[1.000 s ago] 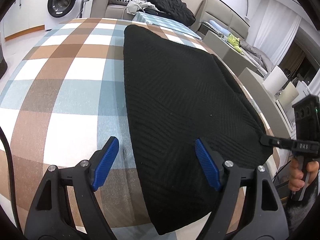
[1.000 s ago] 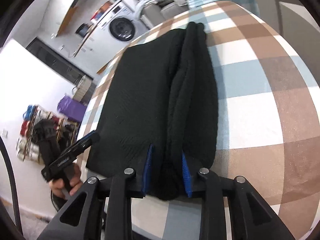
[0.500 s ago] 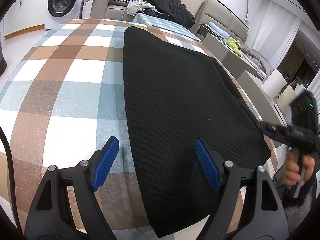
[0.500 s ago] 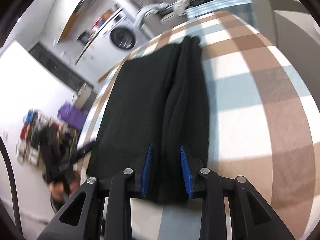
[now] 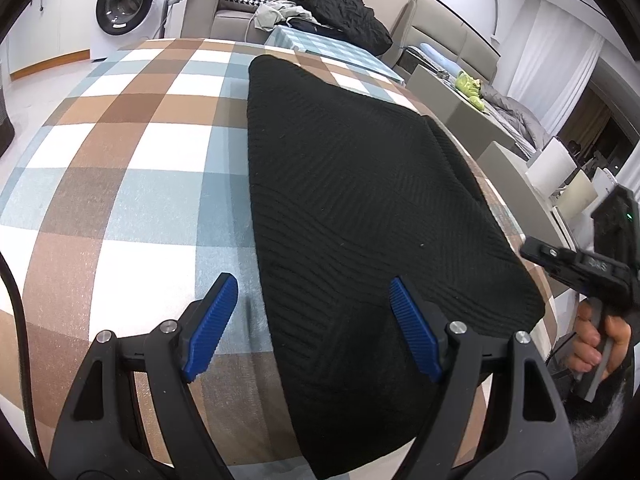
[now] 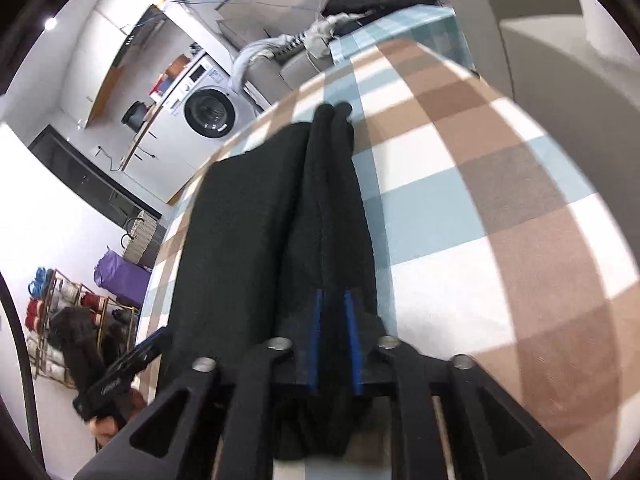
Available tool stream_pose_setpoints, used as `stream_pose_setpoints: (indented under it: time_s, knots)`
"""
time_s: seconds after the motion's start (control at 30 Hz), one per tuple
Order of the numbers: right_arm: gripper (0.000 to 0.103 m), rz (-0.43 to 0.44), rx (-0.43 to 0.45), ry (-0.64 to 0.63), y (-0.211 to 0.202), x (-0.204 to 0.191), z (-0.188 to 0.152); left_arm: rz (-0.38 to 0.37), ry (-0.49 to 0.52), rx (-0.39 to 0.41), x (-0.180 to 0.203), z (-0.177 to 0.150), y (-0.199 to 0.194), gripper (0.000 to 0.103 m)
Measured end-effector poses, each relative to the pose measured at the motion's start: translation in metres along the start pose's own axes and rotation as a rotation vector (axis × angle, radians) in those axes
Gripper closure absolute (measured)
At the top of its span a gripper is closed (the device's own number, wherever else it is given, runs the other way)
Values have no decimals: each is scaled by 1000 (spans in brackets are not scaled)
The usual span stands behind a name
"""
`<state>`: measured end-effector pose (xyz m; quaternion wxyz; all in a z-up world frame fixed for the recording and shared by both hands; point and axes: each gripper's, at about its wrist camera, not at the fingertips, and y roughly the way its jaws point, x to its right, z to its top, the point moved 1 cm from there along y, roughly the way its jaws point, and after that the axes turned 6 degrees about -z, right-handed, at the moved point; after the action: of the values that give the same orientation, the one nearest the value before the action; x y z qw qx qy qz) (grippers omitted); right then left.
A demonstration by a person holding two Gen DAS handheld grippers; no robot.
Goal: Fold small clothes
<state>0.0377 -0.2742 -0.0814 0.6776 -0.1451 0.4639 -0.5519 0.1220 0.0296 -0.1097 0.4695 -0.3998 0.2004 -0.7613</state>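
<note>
A black knit garment (image 5: 360, 200) lies lengthwise on the checked tablecloth (image 5: 120, 200). My left gripper (image 5: 311, 282) hovers open over its near left edge, one pad above the cloth, the other above the knit. In the right wrist view the garment (image 6: 240, 220) has a raised fold along its right side. My right gripper (image 6: 334, 296) is closing on that fold, and the blue pads pinch the fabric between them. The same gripper (image 5: 580, 264) shows at the table's right edge, held by a hand. The left gripper (image 6: 120, 376) appears low on the left.
A washing machine (image 5: 124, 4) stands beyond the table's far end beside a sofa heaped with clothes (image 5: 340, 12). Grey furniture (image 5: 460, 100) flanks the right side. A shoe rack (image 6: 60, 312) and a purple bag (image 6: 120, 276) stand on the floor to the left.
The right gripper's pads have come closer together on the fold, and its view has tilted. In the left view it has drifted right, off the garment's corner. The left gripper is unchanged.
</note>
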Motion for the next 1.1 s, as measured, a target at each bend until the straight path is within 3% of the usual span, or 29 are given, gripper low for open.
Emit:
stream_pose_setpoints:
  time_s: [0.17, 0.33, 0.53, 0.63, 0.77, 0.87, 0.97, 1.1]
  knots:
    - [85, 5, -63, -113, -11, -14, -26, -30, 11, 5, 11, 3, 1, 27]
    - [84, 19, -113, -95, -4, -11, -43, -54, 49, -1, 30, 3, 3, 27]
    - [85, 3, -149, -146, 9, -18, -43, -133, 128, -42, 57, -5, 11, 26]
    - [84, -13, -141, -181, 13, -21, -42, -115, 186, -70, 70, -15, 21, 25]
    - [95, -3, -102, -186, 11, -20, -43, -84, 240, -71, 80, -24, 23, 24]
    - [96, 24, -78, -170, 1, -16, -42, -95, 226, -73, 76, -25, 22, 24]
    - [97, 13, -114, -146, 9, -7, -47, -105, 213, -71, 73, -25, 21, 24]
    - [91, 7, -79, -192, -2, -16, -35, -106, 188, -67, 66, -22, 14, 24]
